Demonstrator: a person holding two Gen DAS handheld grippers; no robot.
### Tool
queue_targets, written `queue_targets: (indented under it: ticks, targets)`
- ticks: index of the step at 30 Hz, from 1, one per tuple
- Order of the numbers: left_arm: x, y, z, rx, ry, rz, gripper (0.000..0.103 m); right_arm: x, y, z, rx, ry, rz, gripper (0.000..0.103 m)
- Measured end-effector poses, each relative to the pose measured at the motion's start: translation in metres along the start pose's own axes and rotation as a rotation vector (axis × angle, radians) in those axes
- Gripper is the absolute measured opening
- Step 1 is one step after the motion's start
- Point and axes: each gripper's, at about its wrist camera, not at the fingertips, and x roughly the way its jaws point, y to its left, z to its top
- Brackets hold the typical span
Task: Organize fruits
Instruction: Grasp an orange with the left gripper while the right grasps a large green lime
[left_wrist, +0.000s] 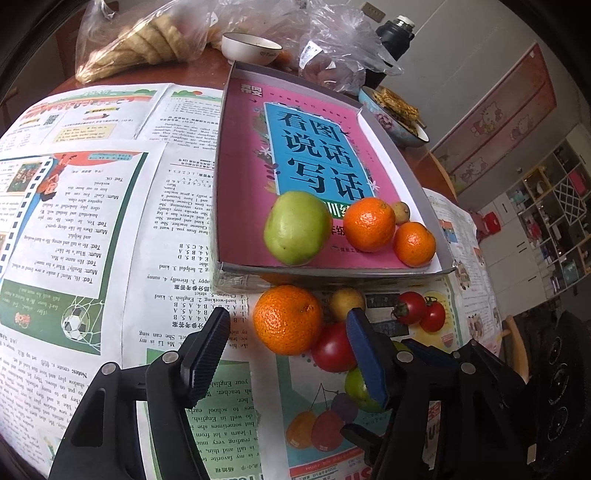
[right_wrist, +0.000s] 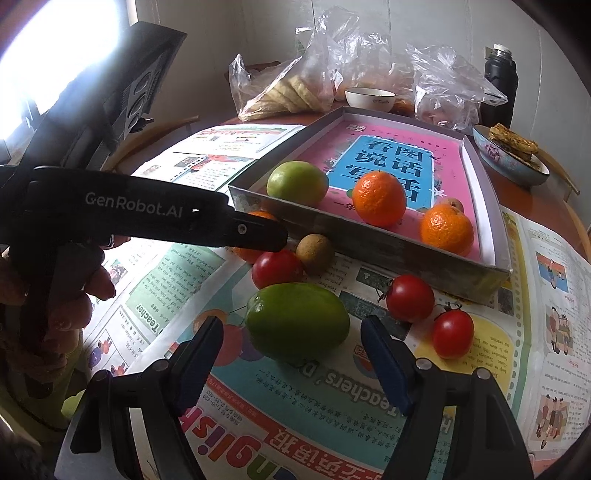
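My left gripper (left_wrist: 291, 354) hangs with jaws apart around a round orange tangerine (left_wrist: 287, 319) on the newspaper-covered table (left_wrist: 92, 221), just outside the near edge of the shallow grey cardboard tray (left_wrist: 406, 162), pads not pressing it. My right gripper (right_wrist: 291, 354) stands released before an oval green fruit (right_wrist: 297, 320) on the newspaper, near that same edge

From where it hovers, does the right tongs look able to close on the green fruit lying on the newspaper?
Probably yes: the green fruit lies just ahead of the open right tongs, nothing between.
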Motion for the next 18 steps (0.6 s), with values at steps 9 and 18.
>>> queue_targets:
  ticks: [9, 18]
  targets:
    - [0.002, 0.002, 0.002, -0.007, 0.007, -0.029, 0.063, 0.003, -0.002, 0.001, 0.004, -0.006, 0.002, 0.067]
    - [0.0, 0.016, 0.004, -0.039, 0.008, -0.069, 0.047, 0.008, -0.005, 0.001, 0.012, 0.001, 0.006, 0.06]
